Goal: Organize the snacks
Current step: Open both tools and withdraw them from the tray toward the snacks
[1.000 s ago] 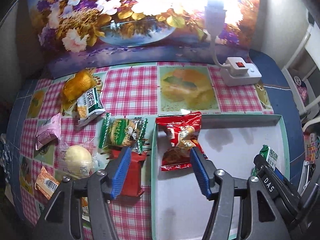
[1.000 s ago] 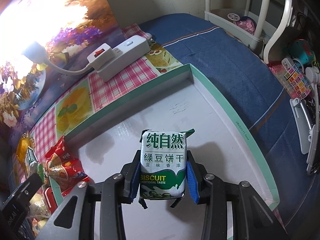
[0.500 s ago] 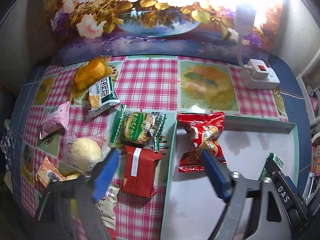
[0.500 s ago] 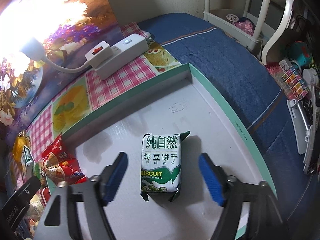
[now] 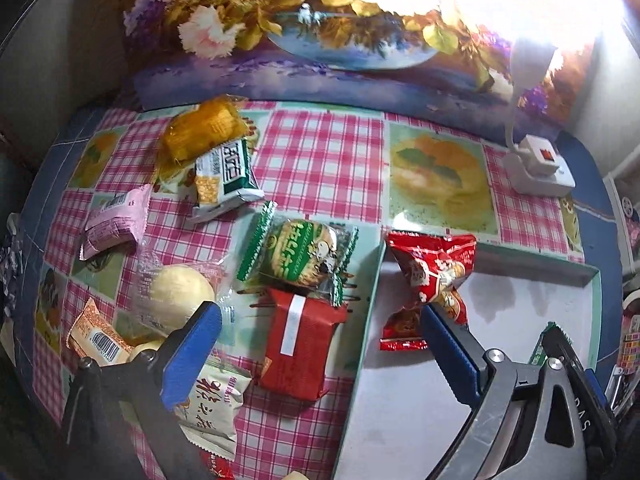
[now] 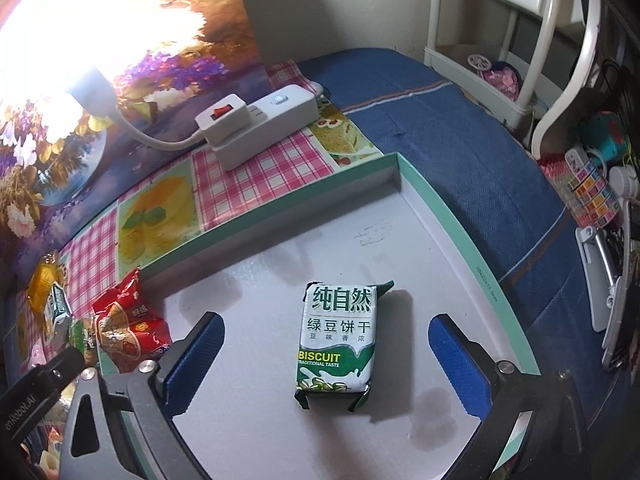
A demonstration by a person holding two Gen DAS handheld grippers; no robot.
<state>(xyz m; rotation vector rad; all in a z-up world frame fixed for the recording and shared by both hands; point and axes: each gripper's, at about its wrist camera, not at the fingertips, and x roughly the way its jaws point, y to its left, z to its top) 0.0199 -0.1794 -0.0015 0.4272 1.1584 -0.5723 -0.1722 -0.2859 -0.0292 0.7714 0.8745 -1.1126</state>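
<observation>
My right gripper (image 6: pixel 327 320) hangs over the white tray (image 6: pixel 440 208), its jaws opening. A green-and-white biscuit pack (image 6: pixel 338 340) lies flat on the tray floor between the pads, touched by neither. My left gripper (image 5: pixel 318 314) straddles the tray's left rim (image 5: pixel 368 312), jaws opening and wide. Beneath it a flat red packet (image 5: pixel 300 344) lies on the checked cloth, untouched. A red snack bag (image 5: pixel 436 268) rests in the tray's far left corner, just beyond the right finger (image 5: pixel 448 348). A green cookie pack (image 5: pixel 300 256) lies just beyond the red packet.
Several loose snacks lie left of the tray: a wrapped bun (image 5: pixel 180 296), a pink pack (image 5: pixel 116 220), an orange pack (image 5: pixel 208 128), a white-green pack (image 5: pixel 224 176). A white power strip (image 6: pixel 256 120) with a bright lamp sits behind the tray. A flower painting (image 5: pixel 320 20) backs the table.
Both grippers have opened wide. The right one let go of the biscuit pack, which now lies on the tray floor. The left one shifted left, from the red bag to over the red packet.
</observation>
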